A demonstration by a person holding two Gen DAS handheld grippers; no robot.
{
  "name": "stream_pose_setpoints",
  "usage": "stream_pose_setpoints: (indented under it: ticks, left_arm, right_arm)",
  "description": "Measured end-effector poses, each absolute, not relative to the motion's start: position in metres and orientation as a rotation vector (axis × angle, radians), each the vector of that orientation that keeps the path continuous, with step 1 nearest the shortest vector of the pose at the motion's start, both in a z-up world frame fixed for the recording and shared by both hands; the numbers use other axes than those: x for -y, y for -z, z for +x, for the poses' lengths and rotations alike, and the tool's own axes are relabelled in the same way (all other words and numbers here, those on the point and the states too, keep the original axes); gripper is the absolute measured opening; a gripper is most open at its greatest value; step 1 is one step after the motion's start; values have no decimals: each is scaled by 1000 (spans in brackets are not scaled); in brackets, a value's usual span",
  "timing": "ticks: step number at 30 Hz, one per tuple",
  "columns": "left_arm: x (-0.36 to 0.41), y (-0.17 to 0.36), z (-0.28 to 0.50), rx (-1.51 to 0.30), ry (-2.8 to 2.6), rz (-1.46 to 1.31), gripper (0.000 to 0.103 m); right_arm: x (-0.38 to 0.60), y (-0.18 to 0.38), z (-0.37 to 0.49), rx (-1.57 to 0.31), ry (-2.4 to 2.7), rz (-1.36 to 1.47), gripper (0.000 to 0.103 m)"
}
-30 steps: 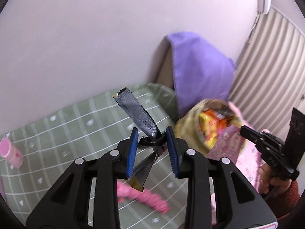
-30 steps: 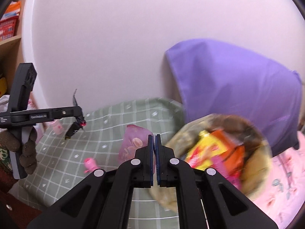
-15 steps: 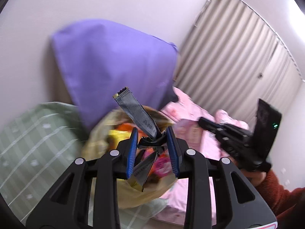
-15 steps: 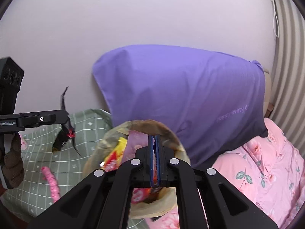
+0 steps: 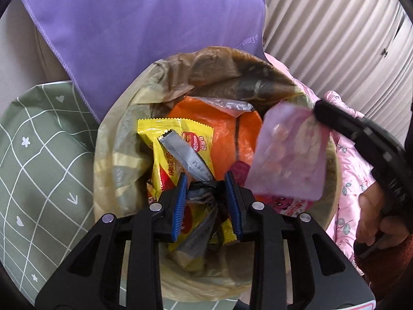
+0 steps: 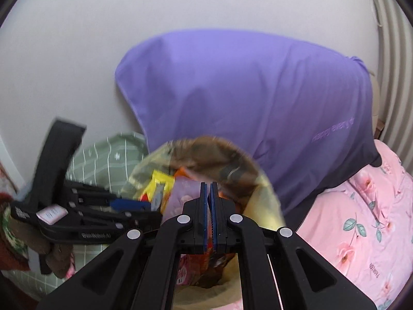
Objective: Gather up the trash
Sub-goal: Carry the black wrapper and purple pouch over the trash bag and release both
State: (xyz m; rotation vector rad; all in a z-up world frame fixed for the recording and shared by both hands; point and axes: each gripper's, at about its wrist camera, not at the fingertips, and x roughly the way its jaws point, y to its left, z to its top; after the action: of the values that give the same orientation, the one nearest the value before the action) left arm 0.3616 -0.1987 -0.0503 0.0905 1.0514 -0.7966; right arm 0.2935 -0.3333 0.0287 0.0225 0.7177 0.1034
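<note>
We're holding a grey wrapper (image 5: 184, 156) in the left claw (image 5: 207, 201) and a pink packet (image 5: 289, 155) in the right claw (image 6: 209, 217), both over the bin (image 5: 124, 139). Risk: crumpled foil is snagging on the pads at release.

A big purple pillow (image 6: 258, 98) leans upright against the pale wall (image 6: 129, 25), with faint lettering near its right edge. To its left lies a green cloth (image 5: 44, 160) marked with a white grid, small hearts and flowers. On the right a pink flowered bedspread (image 6: 361, 219) covers the bed, reaching up to the pillow's lower corner. Behind that, pale pleated curtains (image 5: 335, 31) hang in vertical folds beside the wall.
</note>
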Motion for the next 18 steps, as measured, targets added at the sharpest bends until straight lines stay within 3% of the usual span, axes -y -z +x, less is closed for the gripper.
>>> stream_pose_setpoints:
  ticks: [18]
  left_arm:
    - [196,25,357,-1042,872,80,28]
  right_arm:
    - [343,-7,299,-720,-97,70,5]
